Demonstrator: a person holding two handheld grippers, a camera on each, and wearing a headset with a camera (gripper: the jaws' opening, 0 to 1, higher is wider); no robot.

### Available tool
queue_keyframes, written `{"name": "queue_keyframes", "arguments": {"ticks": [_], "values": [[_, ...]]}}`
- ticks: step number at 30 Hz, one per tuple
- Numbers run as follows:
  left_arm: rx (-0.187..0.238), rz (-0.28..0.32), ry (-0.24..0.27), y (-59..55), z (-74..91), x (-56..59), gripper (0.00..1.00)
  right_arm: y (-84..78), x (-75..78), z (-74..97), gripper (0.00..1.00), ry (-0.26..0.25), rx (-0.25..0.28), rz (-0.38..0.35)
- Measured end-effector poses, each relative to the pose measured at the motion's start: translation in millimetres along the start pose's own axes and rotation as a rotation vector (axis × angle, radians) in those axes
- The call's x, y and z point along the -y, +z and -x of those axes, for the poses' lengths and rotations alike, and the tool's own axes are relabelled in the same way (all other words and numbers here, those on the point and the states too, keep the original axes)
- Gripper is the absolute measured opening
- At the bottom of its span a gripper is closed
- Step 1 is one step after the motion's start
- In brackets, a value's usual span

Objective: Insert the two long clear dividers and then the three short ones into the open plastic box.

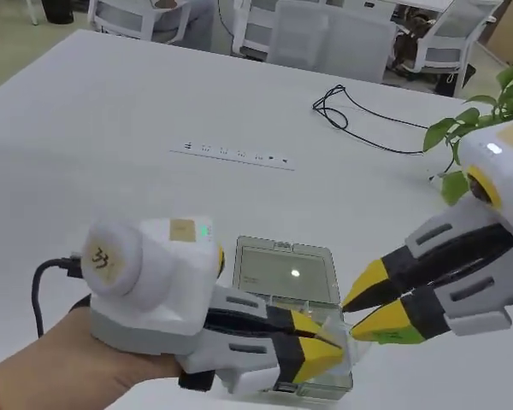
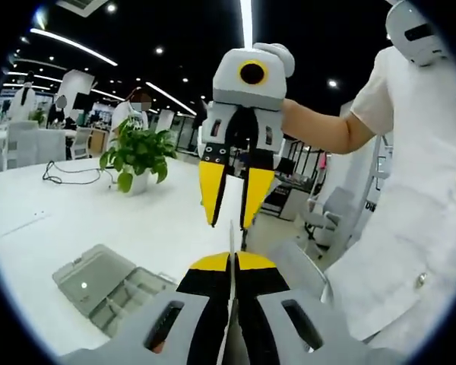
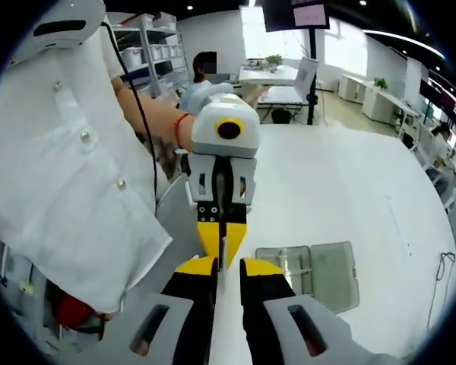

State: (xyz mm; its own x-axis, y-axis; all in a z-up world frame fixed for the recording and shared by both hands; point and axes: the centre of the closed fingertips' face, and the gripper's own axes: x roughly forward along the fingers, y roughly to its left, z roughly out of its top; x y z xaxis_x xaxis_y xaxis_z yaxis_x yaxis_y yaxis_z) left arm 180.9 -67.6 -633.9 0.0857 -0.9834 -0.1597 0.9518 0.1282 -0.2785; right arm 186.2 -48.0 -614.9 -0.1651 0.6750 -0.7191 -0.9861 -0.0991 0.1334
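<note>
The open clear plastic box (image 1: 284, 272) lies on the white table, lid flat toward the far side; its base sits under both grippers' tips. My left gripper (image 1: 332, 350) comes in from the lower left, shut on a thin clear divider (image 2: 230, 237) seen edge-on. My right gripper (image 1: 350, 316) faces it from the right, tips almost touching. In the left gripper view the right gripper (image 2: 230, 220) is open with its yellow tips on either side of the divider's edge. The right gripper view shows its own jaws (image 3: 229, 266) apart and the left gripper (image 3: 222, 255) shut. The box (image 3: 311, 270) lies beyond.
A white power strip (image 1: 231, 156) lies mid-table, with a black cable (image 1: 350, 115) coiled farther back. A green plant (image 1: 470, 141) stands at the right edge. Chairs (image 1: 325, 38) line the far side. Compartments show inside the box base (image 2: 129, 293).
</note>
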Motion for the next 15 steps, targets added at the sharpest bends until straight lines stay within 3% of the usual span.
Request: {"name": "queue_keyframes", "arguments": {"ticks": [15], "values": [[0.017,-0.028,-0.022,5.0,2.0,4.5,0.00,-7.5,-6.8,-7.0,0.06,0.064,-0.020,0.000]]}}
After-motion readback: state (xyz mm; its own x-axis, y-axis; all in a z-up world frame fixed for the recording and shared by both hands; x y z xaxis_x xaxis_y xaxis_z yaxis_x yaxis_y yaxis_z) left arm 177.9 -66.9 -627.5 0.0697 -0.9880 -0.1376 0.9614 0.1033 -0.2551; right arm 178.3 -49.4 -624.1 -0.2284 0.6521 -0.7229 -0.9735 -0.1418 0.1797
